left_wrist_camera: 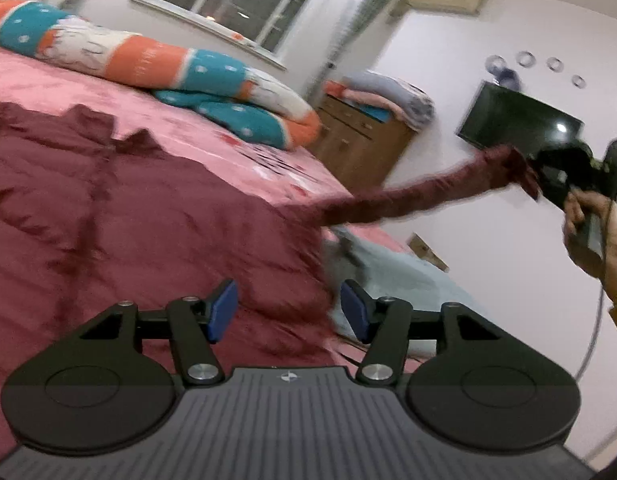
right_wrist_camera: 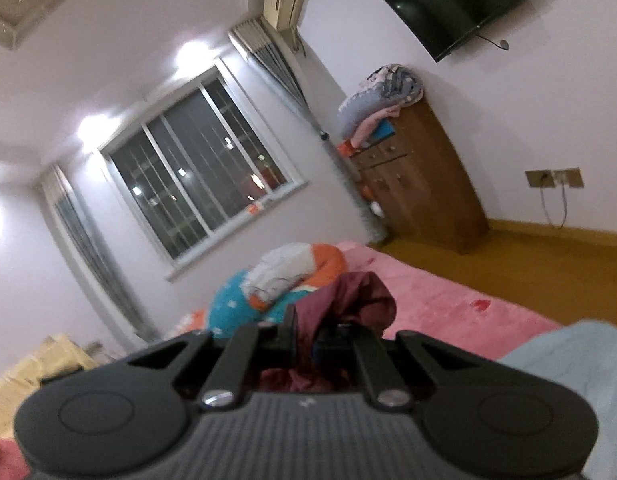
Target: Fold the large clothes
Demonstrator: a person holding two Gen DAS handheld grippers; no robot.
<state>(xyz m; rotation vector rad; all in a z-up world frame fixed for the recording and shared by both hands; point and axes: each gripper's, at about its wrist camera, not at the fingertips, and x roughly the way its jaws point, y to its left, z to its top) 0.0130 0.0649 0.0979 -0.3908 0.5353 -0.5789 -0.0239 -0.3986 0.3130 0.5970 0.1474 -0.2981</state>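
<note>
Two grippers, one garment, and only one of them has any hold on it. My right gripper point(right_wrist_camera: 308, 340) is clamped tight on the cuff end of the maroon sleeve point(left_wrist_camera: 408, 200), with a bunch of cloth poking out above the jaws in the right wrist view. Seen from the left, the sleeve is pulled out almost level off the side of the bed point(left_wrist_camera: 236, 136), while the rest of the maroon shirt point(left_wrist_camera: 128, 208) lies spread on the pink bedspread, its collar toward the rolled quilt point(left_wrist_camera: 156, 64).

My left gripper point(left_wrist_camera: 288, 312) stands wide, blue pads point(left_wrist_camera: 222, 312) well apart, empty, hovering low over the shirt's near edge where it meets a pale blue cloth point(left_wrist_camera: 388, 272).

My worries from here:
- With nothing pinning the body of the shirt, I judge that a strong pull on the sleeve could drag the whole garment sideways off its flat lay and ruck it up.
- The grip is on a bunched end, so the cloth may slip out mid-swing and the sleeve would drop short of the fold line.
- If my left jaws close carelessly, they could catch the bedspread or the pale blue cloth along with the shirt.
</note>
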